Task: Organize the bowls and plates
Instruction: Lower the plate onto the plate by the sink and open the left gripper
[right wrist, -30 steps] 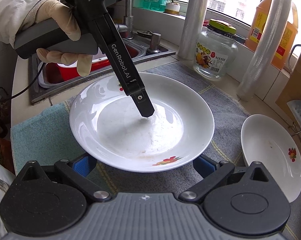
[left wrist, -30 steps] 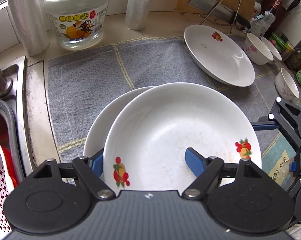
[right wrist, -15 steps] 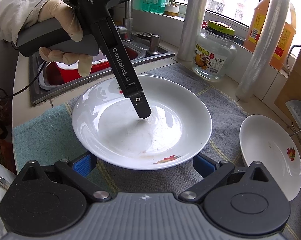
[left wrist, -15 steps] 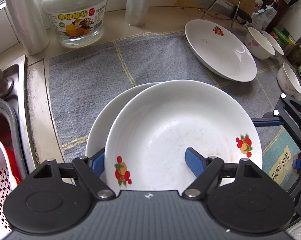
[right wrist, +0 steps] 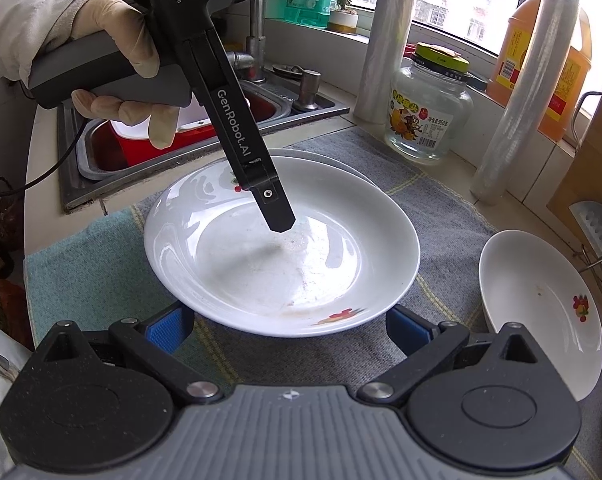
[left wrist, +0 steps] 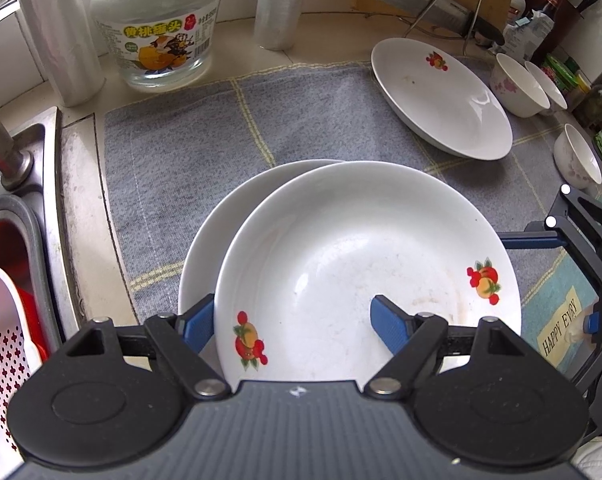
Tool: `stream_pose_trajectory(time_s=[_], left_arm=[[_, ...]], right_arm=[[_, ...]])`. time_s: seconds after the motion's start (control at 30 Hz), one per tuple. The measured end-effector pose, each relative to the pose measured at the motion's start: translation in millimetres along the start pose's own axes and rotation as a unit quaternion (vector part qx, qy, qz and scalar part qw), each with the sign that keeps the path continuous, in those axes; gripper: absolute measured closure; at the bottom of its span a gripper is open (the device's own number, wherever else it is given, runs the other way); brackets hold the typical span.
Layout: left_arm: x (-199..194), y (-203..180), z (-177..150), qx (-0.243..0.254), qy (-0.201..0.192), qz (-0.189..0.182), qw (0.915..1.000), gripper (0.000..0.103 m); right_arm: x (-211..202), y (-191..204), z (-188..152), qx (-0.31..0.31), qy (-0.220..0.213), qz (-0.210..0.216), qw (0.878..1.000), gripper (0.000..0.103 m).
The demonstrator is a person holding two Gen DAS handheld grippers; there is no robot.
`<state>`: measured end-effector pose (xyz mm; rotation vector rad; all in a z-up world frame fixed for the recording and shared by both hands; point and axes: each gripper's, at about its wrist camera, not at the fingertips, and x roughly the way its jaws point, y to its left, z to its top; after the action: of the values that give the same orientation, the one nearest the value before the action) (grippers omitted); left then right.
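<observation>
A white deep plate (left wrist: 365, 248) with fruit prints lies tilted and offset on a second white plate (left wrist: 205, 256) on the grey cloth. My left gripper (left wrist: 291, 322) straddles the top plate's near rim, one blue pad inside the bowl and the other outside under the rim, shut on it. In the right wrist view one of its fingers (right wrist: 279, 216) reaches into the top plate (right wrist: 261, 272), and the lower plate's rim (right wrist: 341, 166) shows behind. My right gripper (right wrist: 289, 328) stands open below that plate's near edge, holding nothing. A third plate (left wrist: 441, 96) lies at the far right.
Three small bowls (left wrist: 519, 86) stand at the right edge beside bottles. A glass jar (left wrist: 157, 24), two film rolls (left wrist: 279, 0) and a cleaver on a wire rack (left wrist: 441, 8) line the back. The sink with a red basin (right wrist: 149, 136) lies left.
The top plate has sunk slightly with my left gripper, and the lower plate's far rim now shows behind it in the right wrist view. The right gripper has kept still.
</observation>
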<state>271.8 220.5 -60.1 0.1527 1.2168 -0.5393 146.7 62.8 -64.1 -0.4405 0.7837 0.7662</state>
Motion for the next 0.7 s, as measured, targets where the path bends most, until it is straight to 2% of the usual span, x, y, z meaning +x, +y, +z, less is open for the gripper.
stream_pose_trajectory(time_s=[0.7], left_arm=[[-12,1,-3,-0.01,0.011,0.011,0.9998,0.023]], right_arm=[[5,-1,-1,0.006,-0.001,-0.001,1.0,0.0]])
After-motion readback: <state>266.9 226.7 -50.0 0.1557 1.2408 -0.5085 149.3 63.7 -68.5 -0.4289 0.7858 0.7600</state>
